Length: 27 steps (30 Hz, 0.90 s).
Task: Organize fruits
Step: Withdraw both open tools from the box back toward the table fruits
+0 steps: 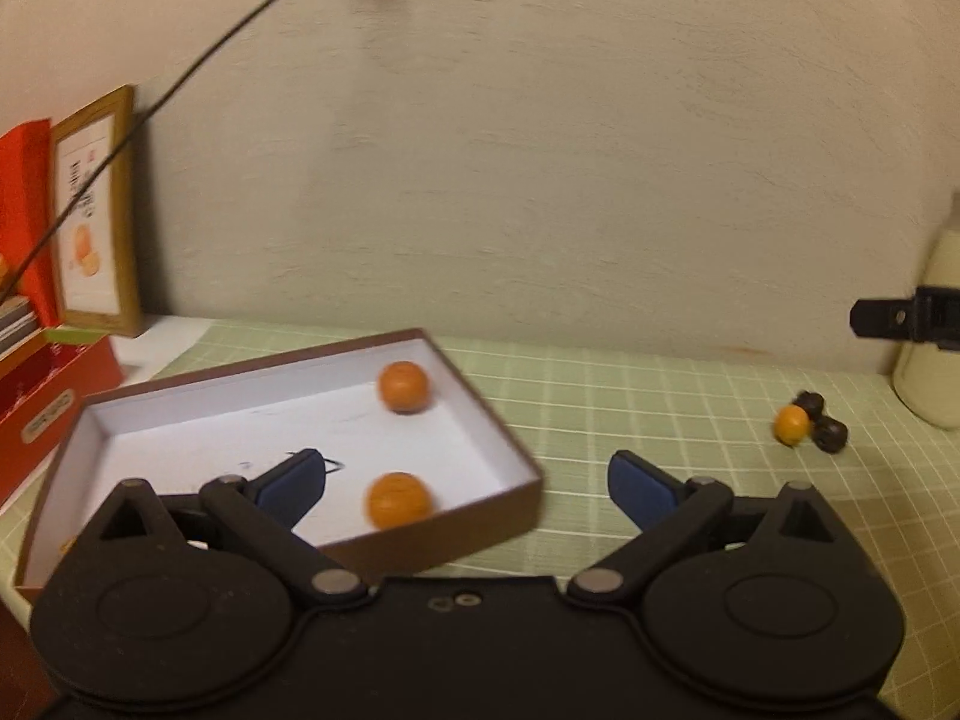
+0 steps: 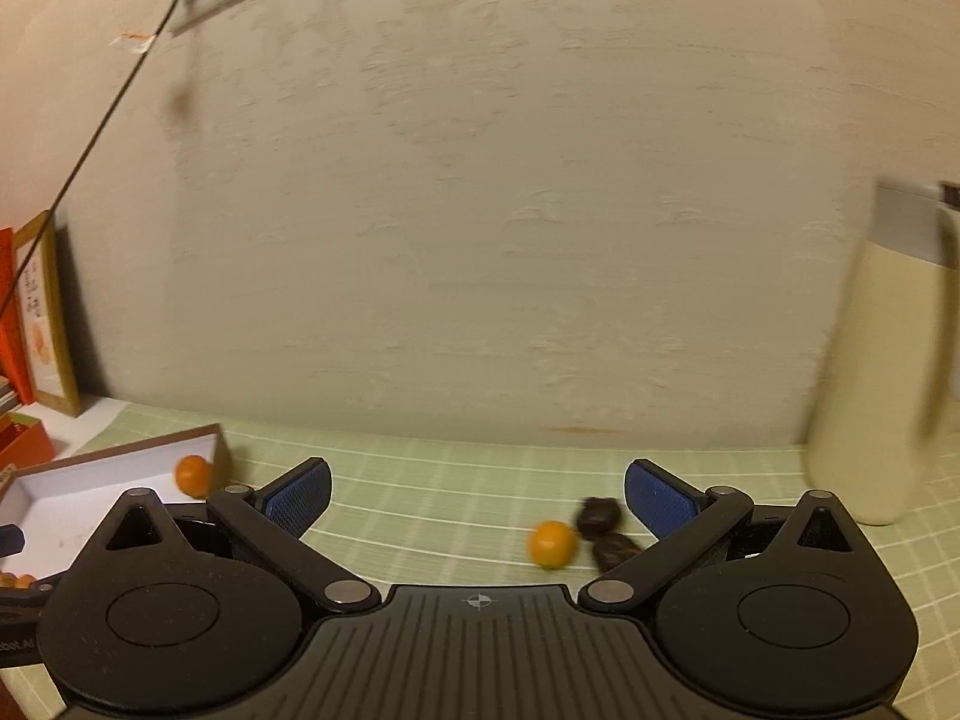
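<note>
Two oranges sit in my shallow brown box [image 1: 480, 516] with its white inside: one orange [image 1: 404, 387] near the far wall, the other orange [image 1: 398, 500] against the near wall. A third orange [image 2: 552, 543] lies out on the green checked cloth [image 2: 456, 498], touching two dark fruits [image 2: 603, 531]. My left tongs [image 1: 465, 483] hang released over the box's right end. My right tongs [image 2: 477, 495] are spread wide too, holding nothing. A cream bottle [image 2: 870, 390] stands at the right.

The left gripper [image 1: 468, 483] hovers level with its blue-padded fingers [image 1: 294, 483] spread wide and empty. The right gripper [image 2: 477, 495] is likewise wide apart, holding nothing.
</note>
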Tool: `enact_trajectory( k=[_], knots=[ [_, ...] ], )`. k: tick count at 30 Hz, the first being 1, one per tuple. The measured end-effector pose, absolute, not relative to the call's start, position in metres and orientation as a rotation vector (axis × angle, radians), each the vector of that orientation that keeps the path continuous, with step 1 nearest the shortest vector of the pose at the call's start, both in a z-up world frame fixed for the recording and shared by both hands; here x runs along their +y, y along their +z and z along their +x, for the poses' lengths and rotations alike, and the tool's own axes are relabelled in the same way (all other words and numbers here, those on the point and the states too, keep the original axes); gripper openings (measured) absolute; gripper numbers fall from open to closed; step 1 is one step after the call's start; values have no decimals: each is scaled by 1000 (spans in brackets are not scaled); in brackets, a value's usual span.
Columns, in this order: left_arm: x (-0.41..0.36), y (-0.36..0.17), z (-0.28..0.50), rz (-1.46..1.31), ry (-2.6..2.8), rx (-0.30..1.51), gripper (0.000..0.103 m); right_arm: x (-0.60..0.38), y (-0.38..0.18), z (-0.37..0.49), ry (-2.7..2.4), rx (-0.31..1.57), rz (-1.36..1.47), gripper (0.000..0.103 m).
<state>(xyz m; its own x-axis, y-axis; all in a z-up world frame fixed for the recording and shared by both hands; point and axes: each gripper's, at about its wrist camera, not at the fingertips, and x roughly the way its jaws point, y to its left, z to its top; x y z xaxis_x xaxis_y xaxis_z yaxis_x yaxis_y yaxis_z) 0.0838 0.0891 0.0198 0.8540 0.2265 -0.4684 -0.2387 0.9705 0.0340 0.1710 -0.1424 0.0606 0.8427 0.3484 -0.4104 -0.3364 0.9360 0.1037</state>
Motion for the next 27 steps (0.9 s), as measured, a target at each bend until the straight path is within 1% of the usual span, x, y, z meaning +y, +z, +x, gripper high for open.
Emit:
enact_trajectory(
  k=[7,11,13,16,18,20,21,23,24,27],
  knots=[
    [49,8,101,16,187,507,96,-181,56,167,294,432,15,103],
    [27,3,113,15,129,527,92,-201,52,167,255,443,10,103],
    [17,-2,118,18,123,538,84,-211,50,167,241,447,0,103],
    [3,-9,127,27,101,562,76,-224,45,169,221,464,-8,103],
    [-6,-15,132,30,84,578,74,-232,42,171,209,476,1,103],
    [-15,-20,137,39,71,593,70,-237,37,175,202,493,8,103],
    [-19,-22,139,41,64,600,66,-238,35,177,198,501,8,103],
    [-27,-26,143,44,58,606,63,-239,29,184,202,514,8,103],
    [-31,-28,145,47,55,609,60,-240,26,187,200,518,3,103],
    [-40,-34,154,49,45,629,56,-242,20,194,188,529,-5,103]
  ],
)
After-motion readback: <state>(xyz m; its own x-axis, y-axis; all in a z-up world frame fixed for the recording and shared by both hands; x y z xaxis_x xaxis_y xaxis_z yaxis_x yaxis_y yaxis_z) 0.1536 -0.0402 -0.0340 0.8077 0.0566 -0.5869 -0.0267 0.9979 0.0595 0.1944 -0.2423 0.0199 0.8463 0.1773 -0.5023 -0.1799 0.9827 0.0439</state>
